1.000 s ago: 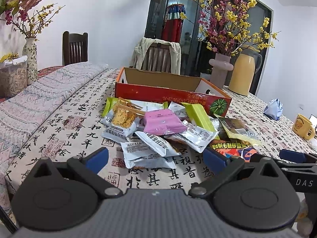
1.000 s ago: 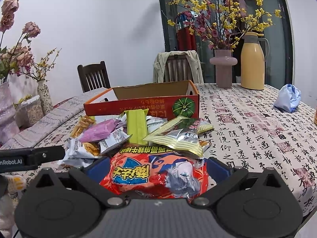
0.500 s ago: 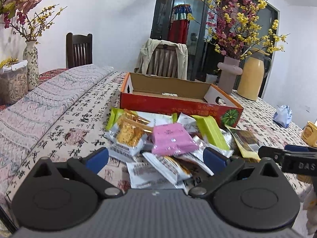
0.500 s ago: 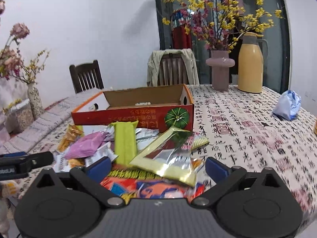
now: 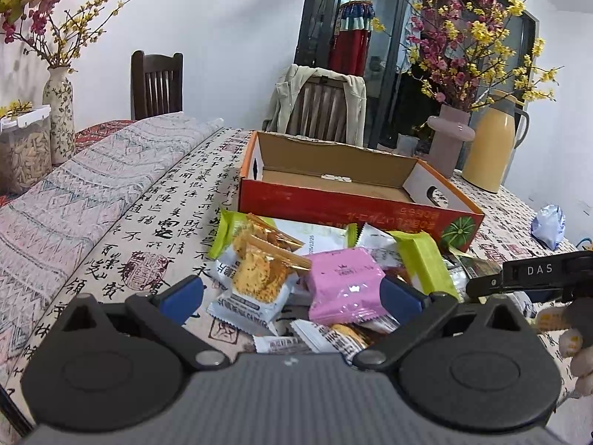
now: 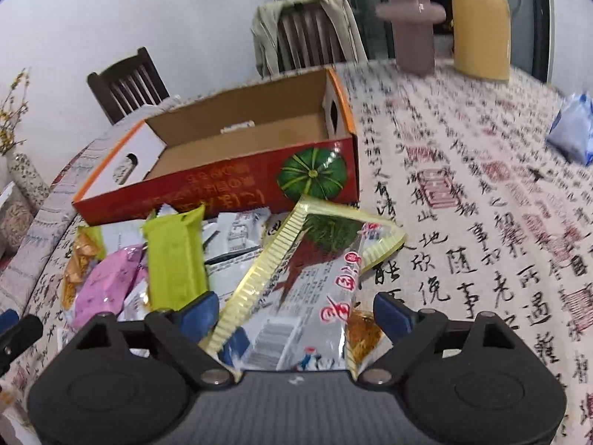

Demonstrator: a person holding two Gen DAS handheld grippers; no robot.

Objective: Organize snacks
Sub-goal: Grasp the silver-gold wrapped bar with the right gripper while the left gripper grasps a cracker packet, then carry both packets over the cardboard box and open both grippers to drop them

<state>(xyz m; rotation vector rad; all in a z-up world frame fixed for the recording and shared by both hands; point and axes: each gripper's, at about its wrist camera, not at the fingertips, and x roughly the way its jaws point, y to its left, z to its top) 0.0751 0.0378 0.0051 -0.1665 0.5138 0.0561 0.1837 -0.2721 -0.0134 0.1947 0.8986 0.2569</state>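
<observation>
Both tools are closing in on the snack pile (image 5: 315, 278) on the counter, compared to a second ago. Left tool (image 5: 291, 293) and right tool (image 6: 292, 307) are both gaping apart, gripping nothing; box (image 6: 237, 144) is sitting empty behind.

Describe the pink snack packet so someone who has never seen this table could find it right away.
Start at the open red cardboard box with the green pumpkin picture on the calligraphy-print tablecloth. A heap of snack packets lies against its near side. On top of that heap sits the squarish pink plastic packet, the only pink one, just left of a long lime-green wrapper.
</observation>
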